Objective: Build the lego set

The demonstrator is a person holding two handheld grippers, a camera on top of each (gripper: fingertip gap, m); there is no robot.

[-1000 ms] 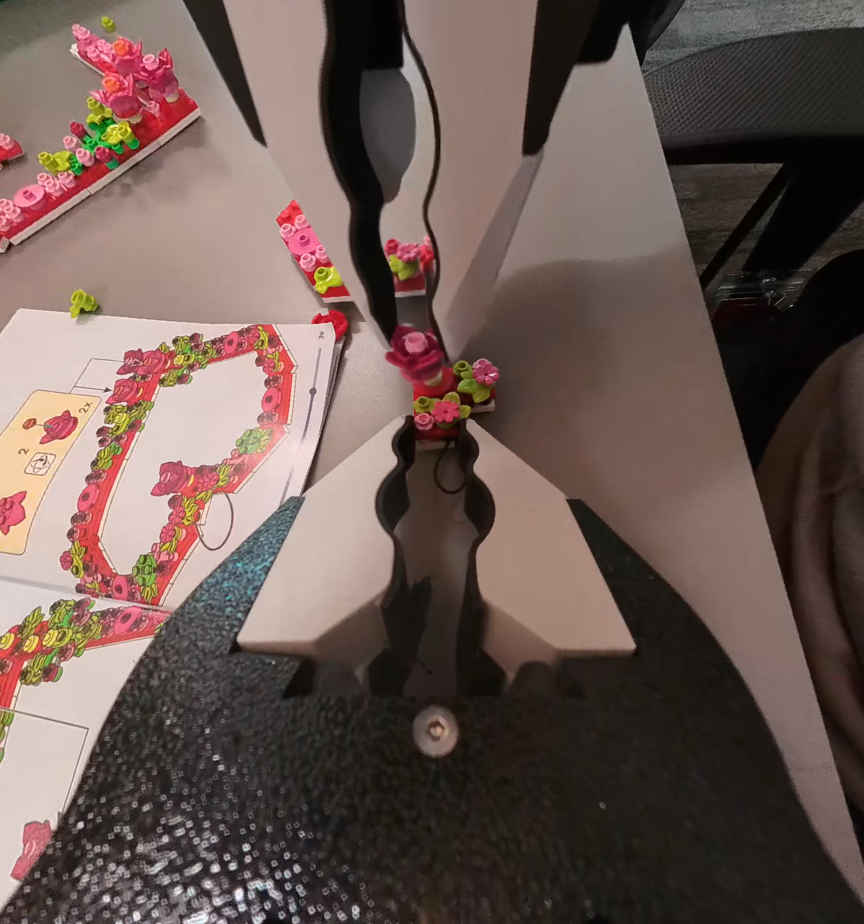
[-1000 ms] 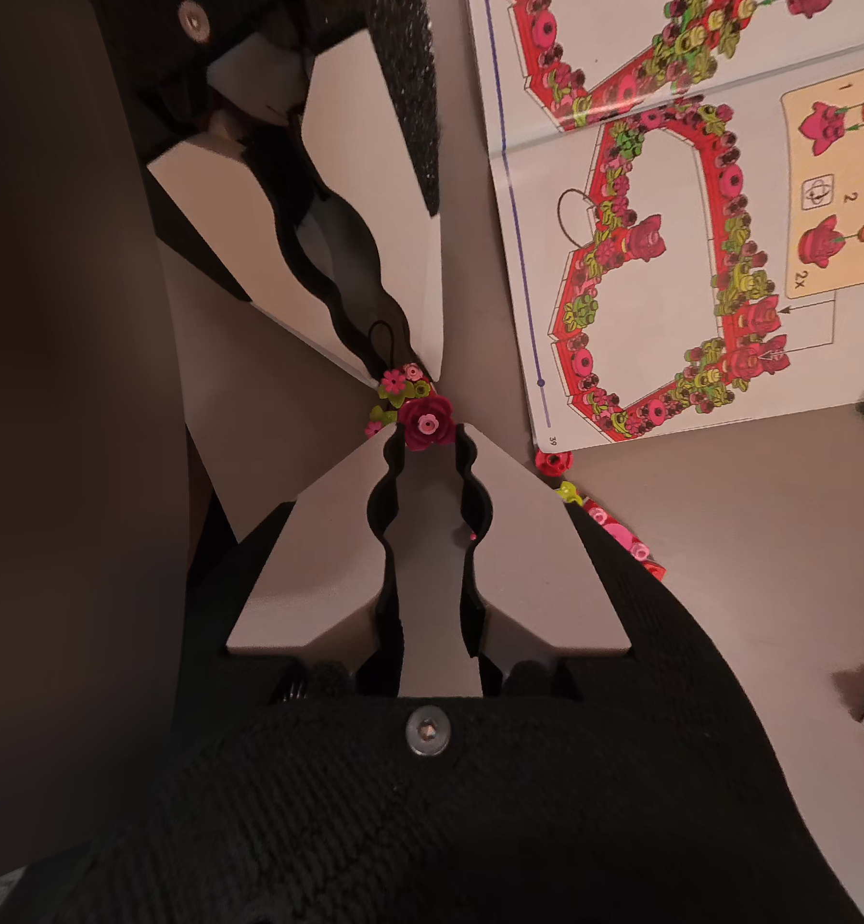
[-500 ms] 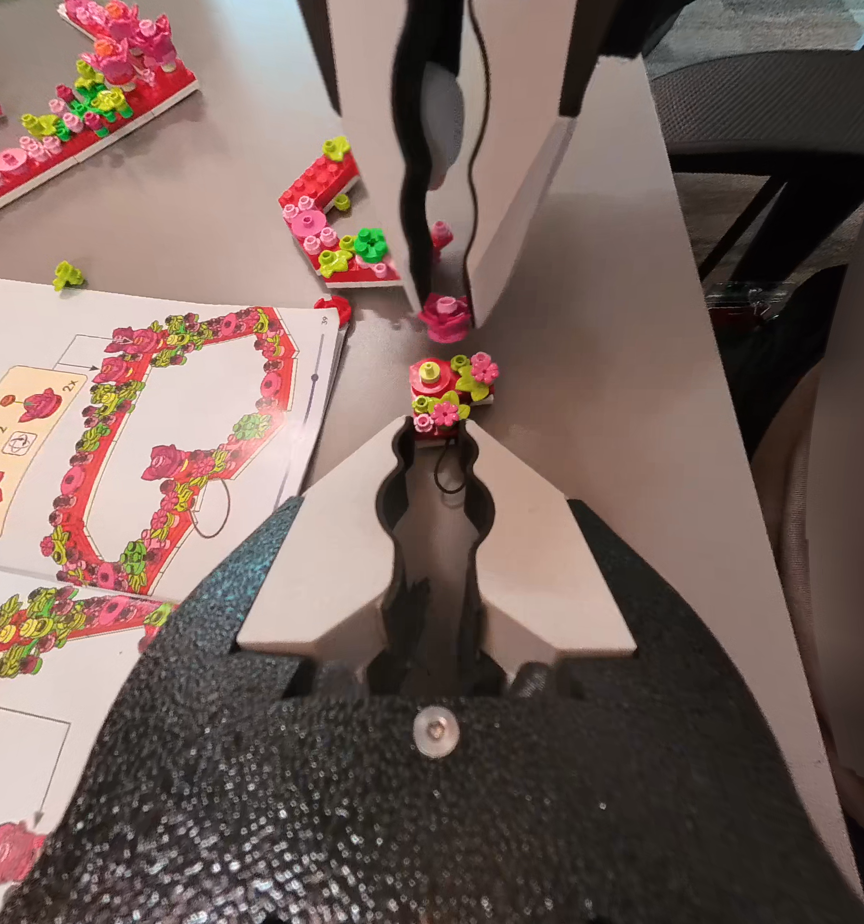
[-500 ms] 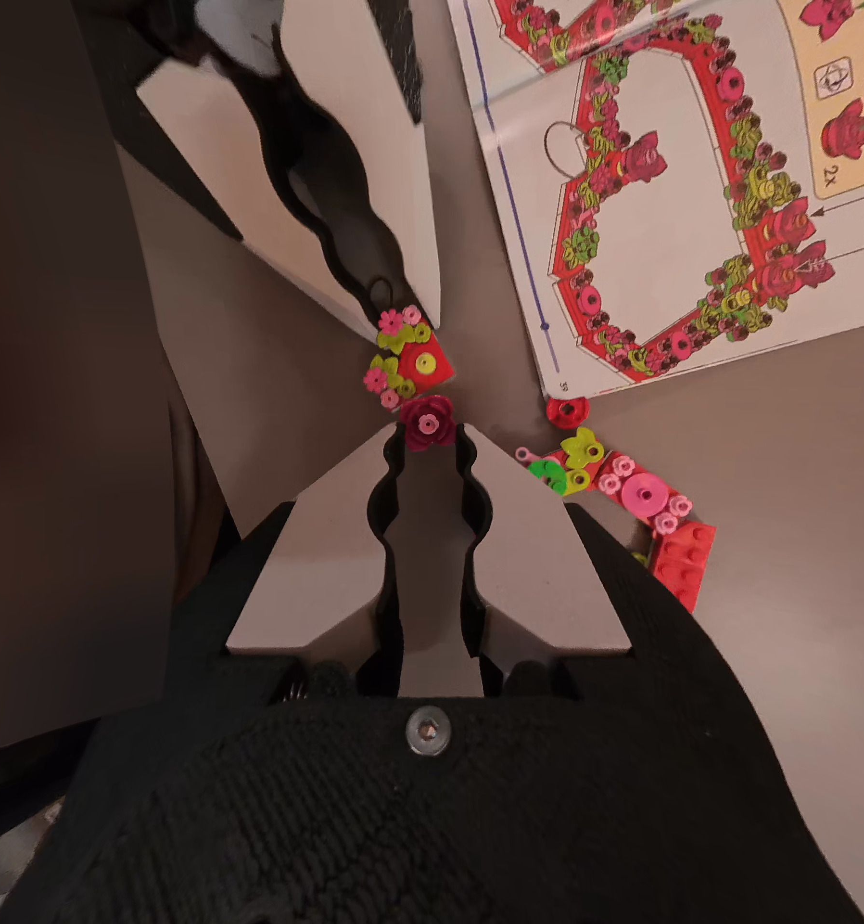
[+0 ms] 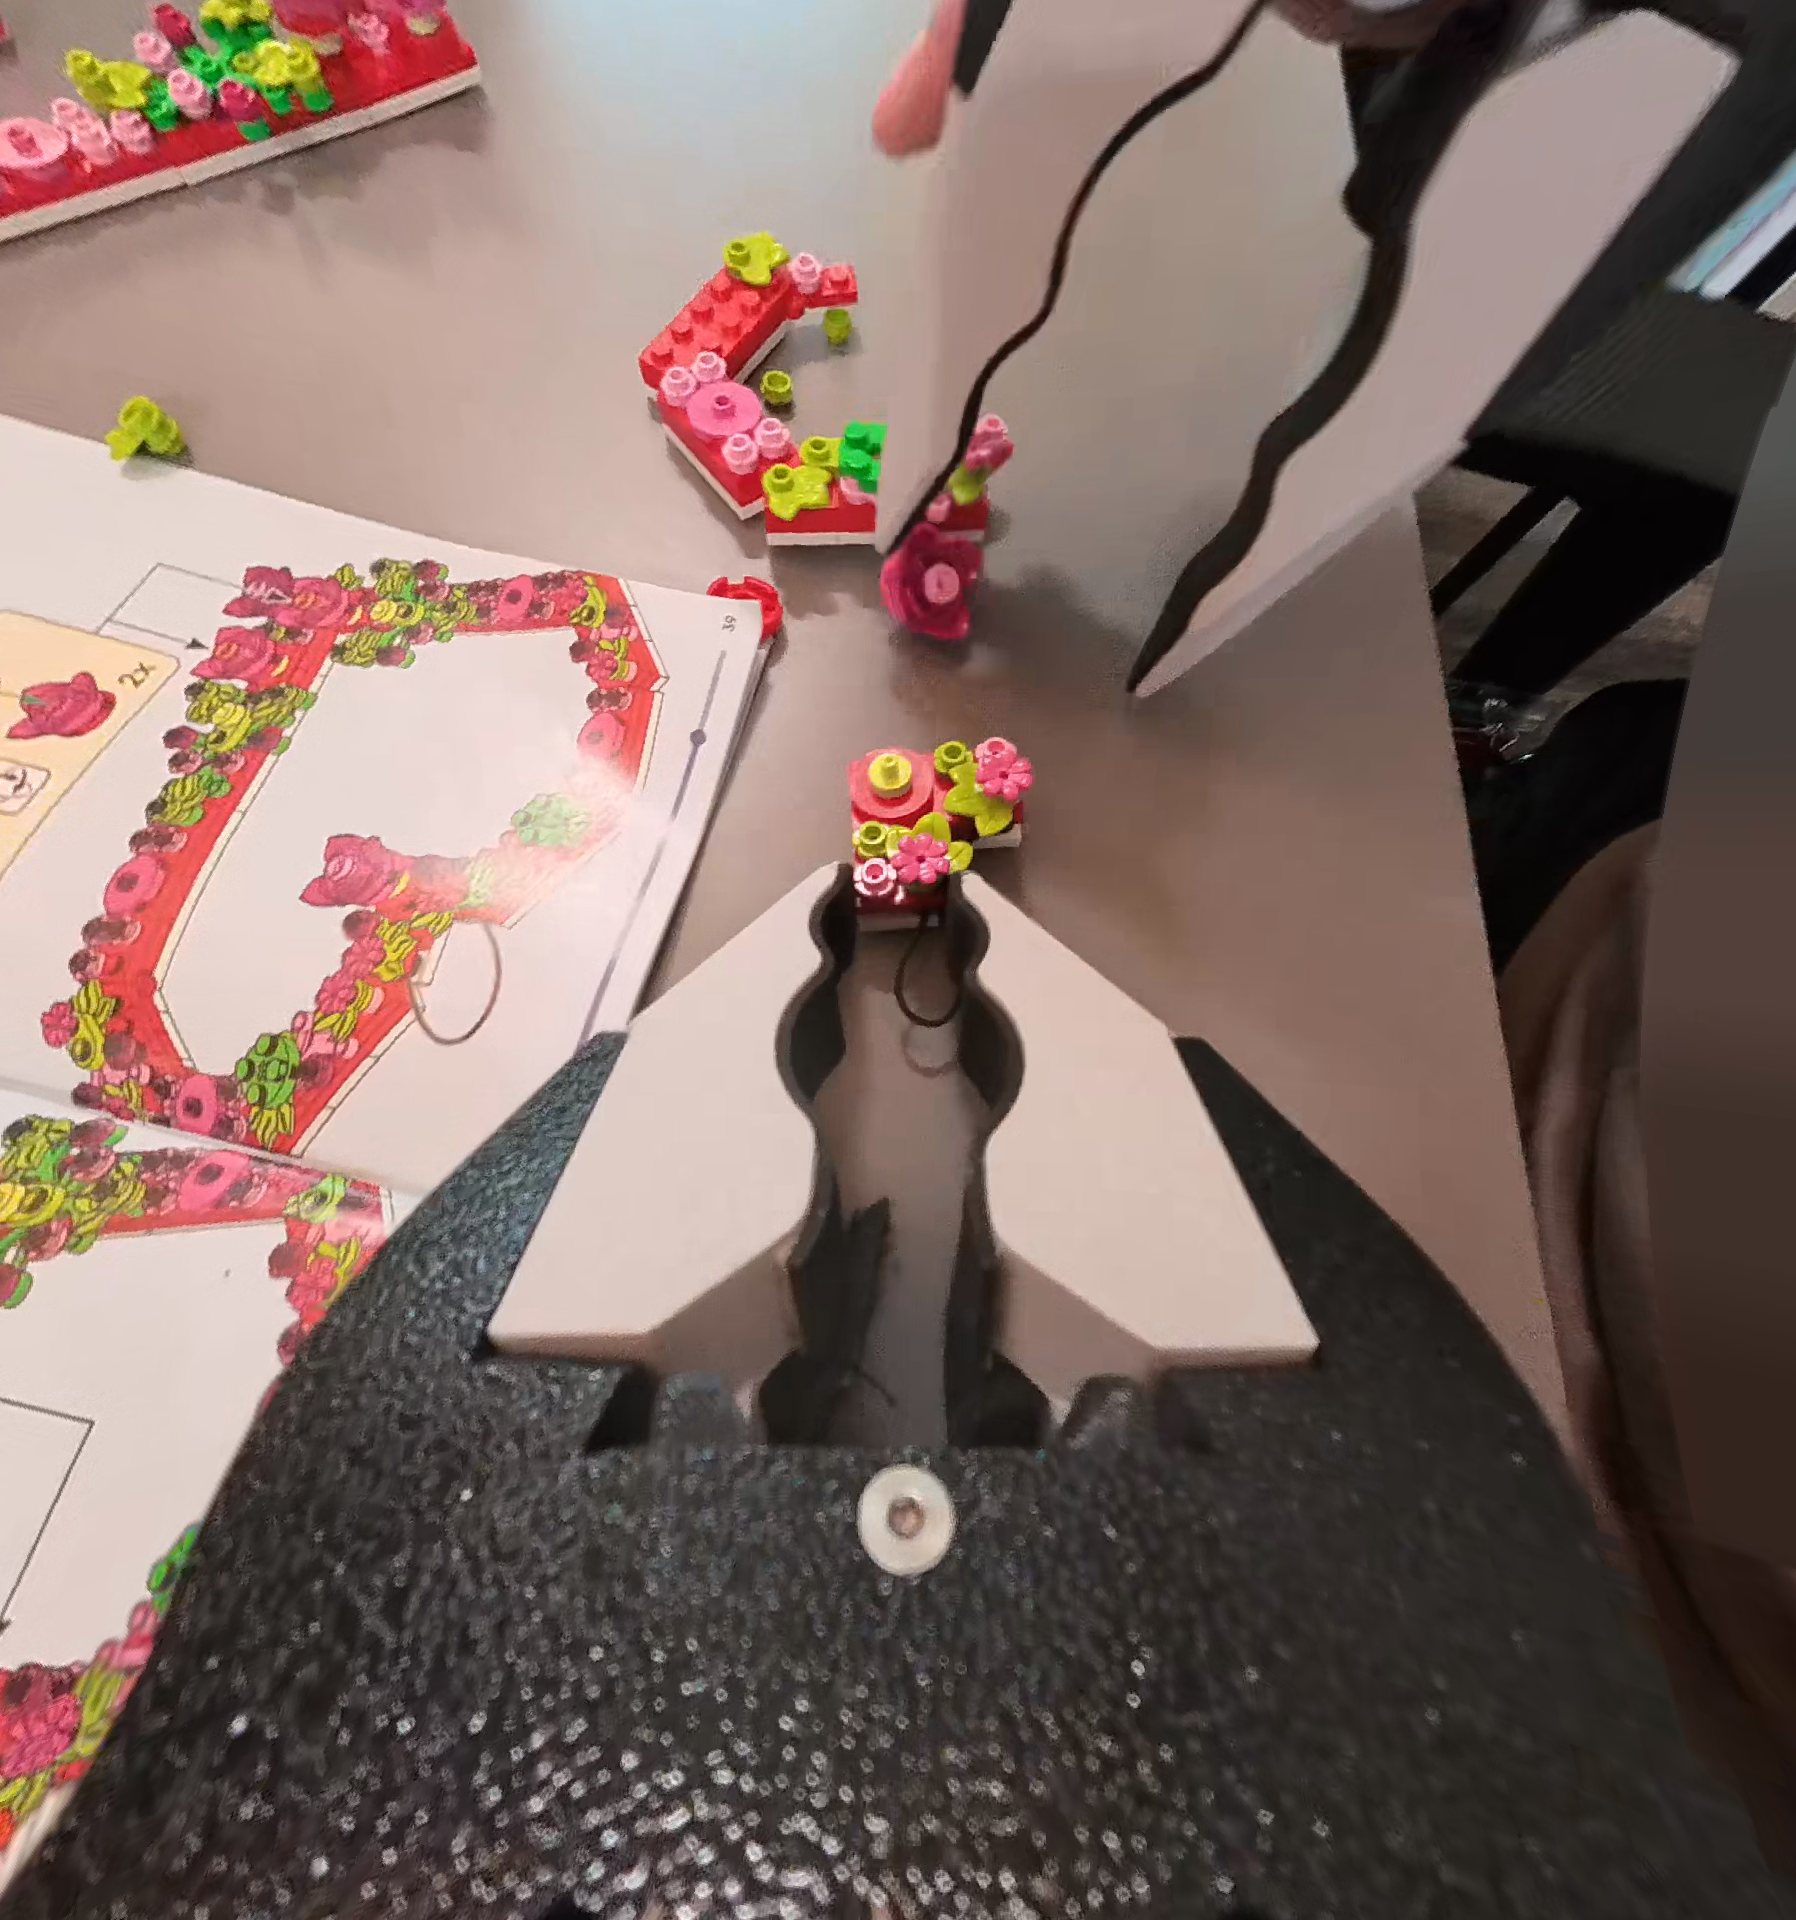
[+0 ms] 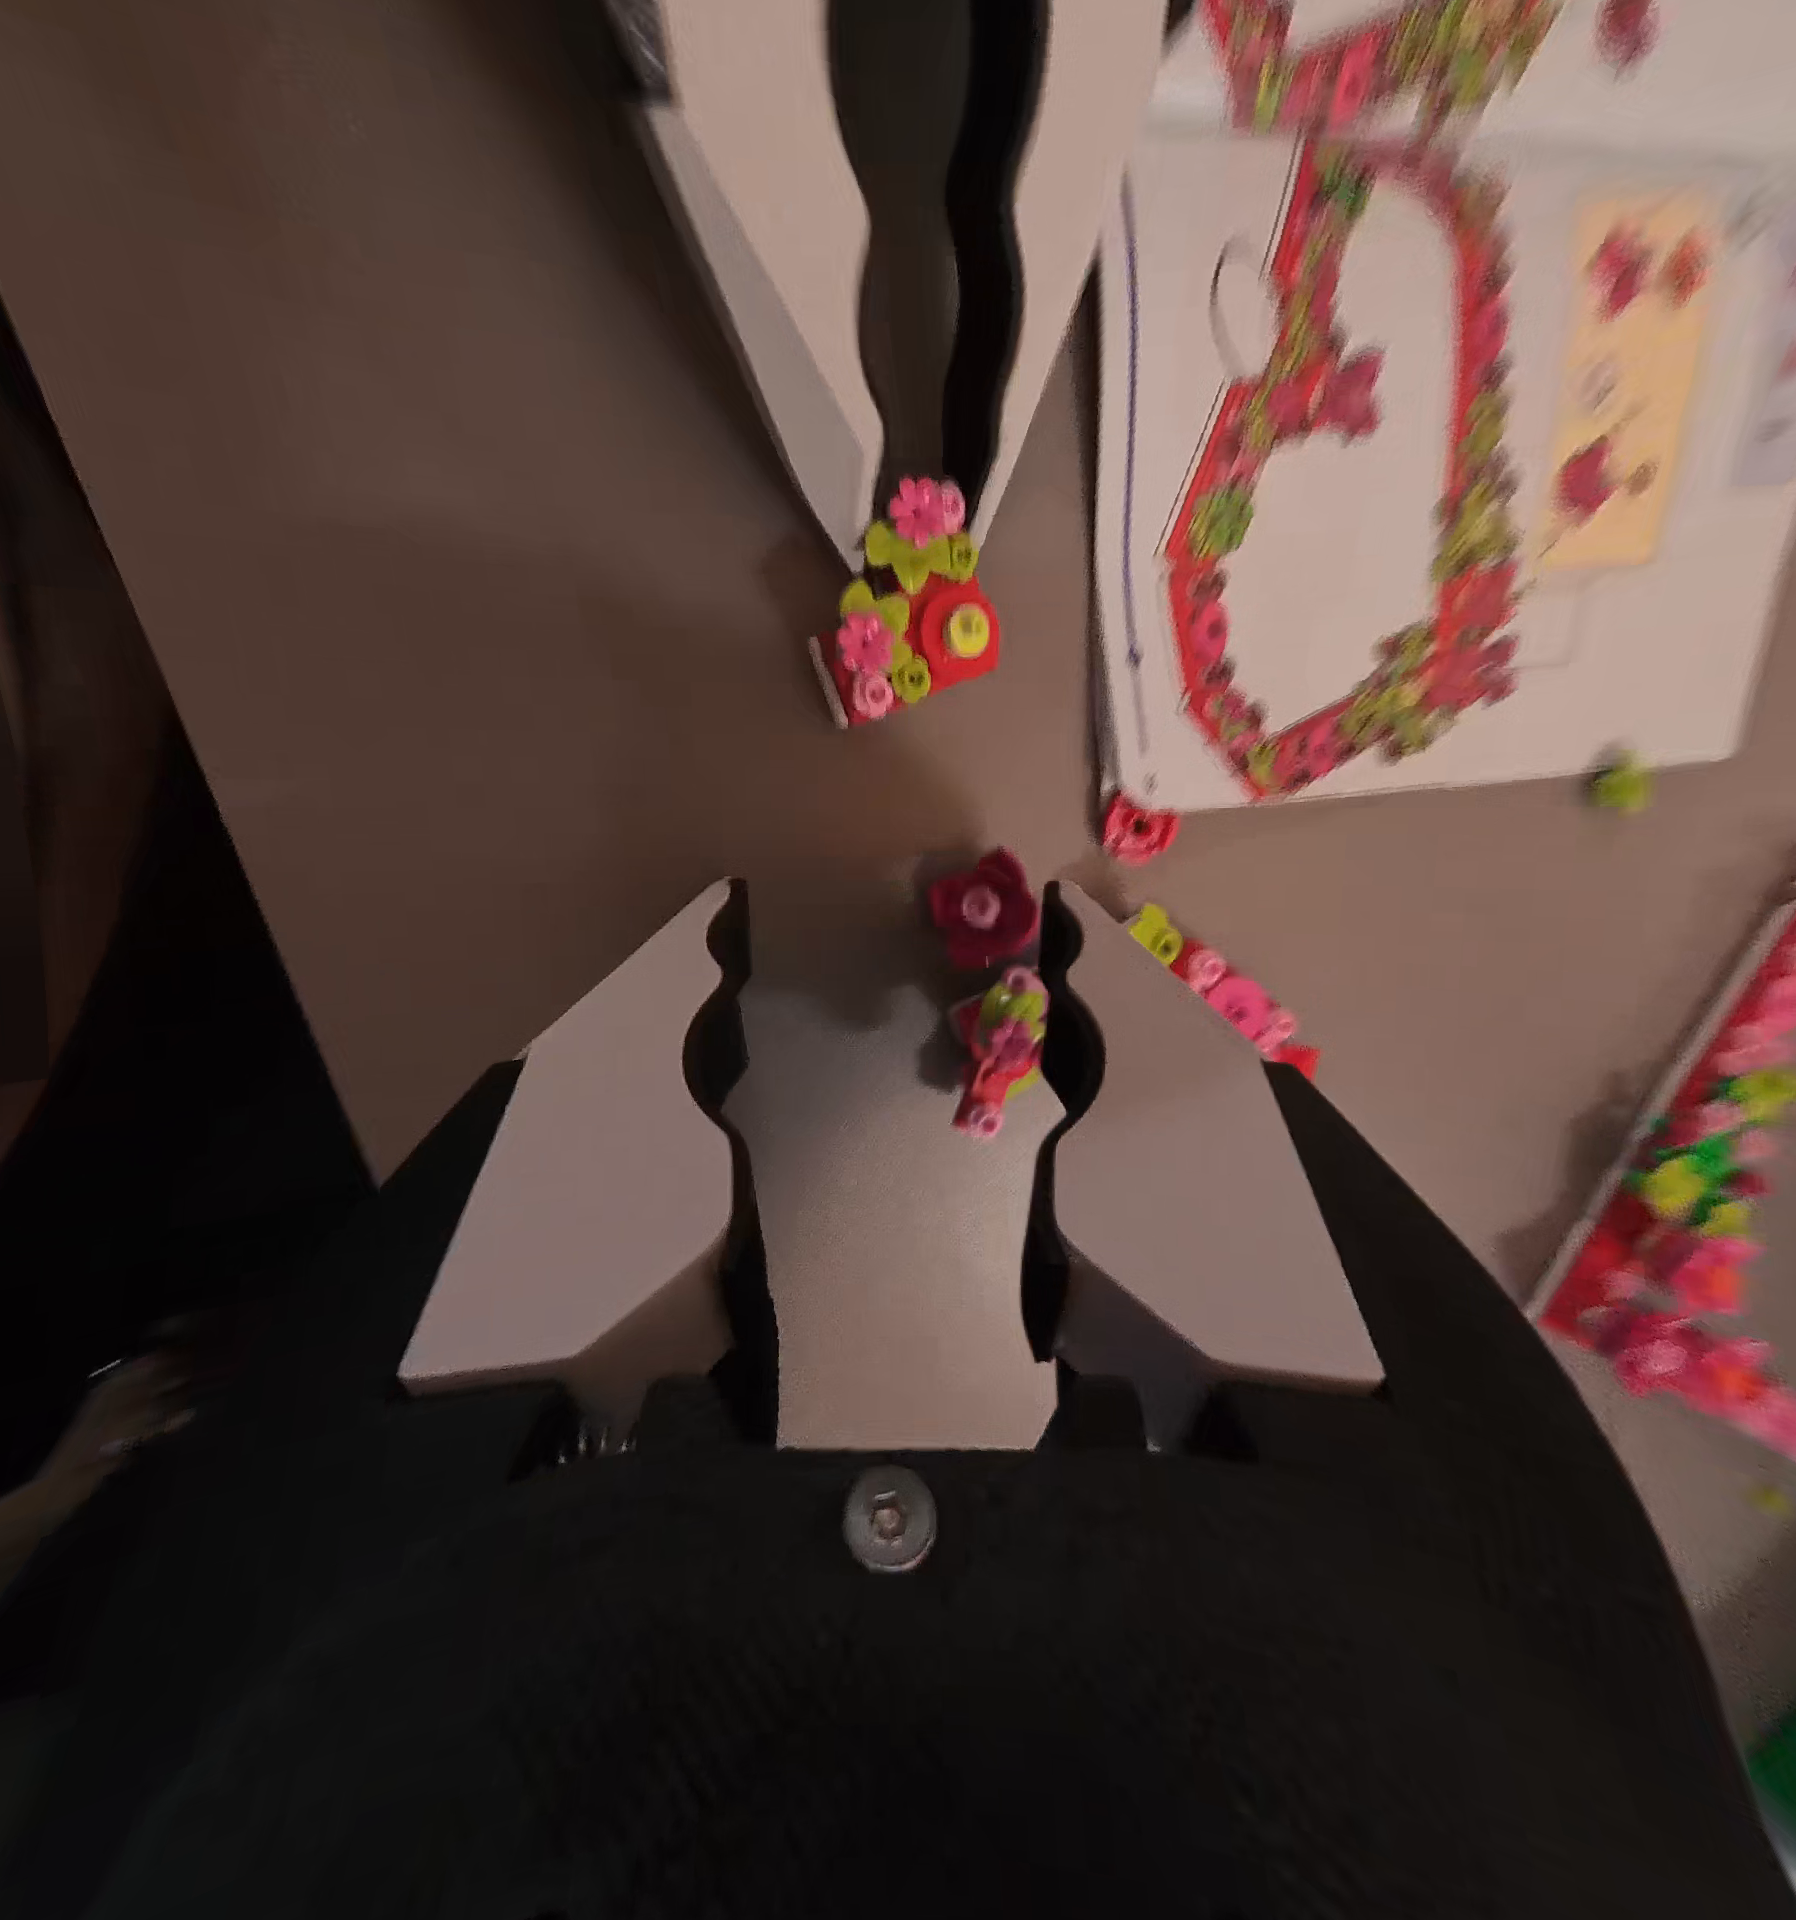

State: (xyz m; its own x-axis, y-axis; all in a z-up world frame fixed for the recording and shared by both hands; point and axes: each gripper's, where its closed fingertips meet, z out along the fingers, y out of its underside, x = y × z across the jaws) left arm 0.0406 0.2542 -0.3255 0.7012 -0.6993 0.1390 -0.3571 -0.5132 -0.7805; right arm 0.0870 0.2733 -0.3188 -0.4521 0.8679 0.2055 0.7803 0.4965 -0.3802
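Observation:
My left gripper [image 5: 899,883] is shut on one end of a small red lego segment [image 5: 935,821] with pink flowers and lime leaves, held just above the grey table. It also shows in the right wrist view [image 6: 915,623], in the left gripper [image 6: 920,499]. My right gripper [image 6: 894,894] is open and empty. A dark pink rose [image 6: 982,920] lies loose on the table by its right fingertip [image 6: 1065,904]. In the left wrist view the rose [image 5: 930,582] lies beyond the segment, under the open right gripper [image 5: 1013,613].
The open instruction booklet [image 5: 302,831] lies left. A curved red flowered segment [image 5: 759,395] and a long flowered strip [image 5: 198,114] lie farther back. A loose red round piece [image 5: 743,603] sits at the booklet's corner. The table edge [image 5: 1476,935] runs close on the right.
My right gripper pulled the rose off the segment, moved back and opened. The rose now lies on the table. My left gripper kept its hold on the segment.

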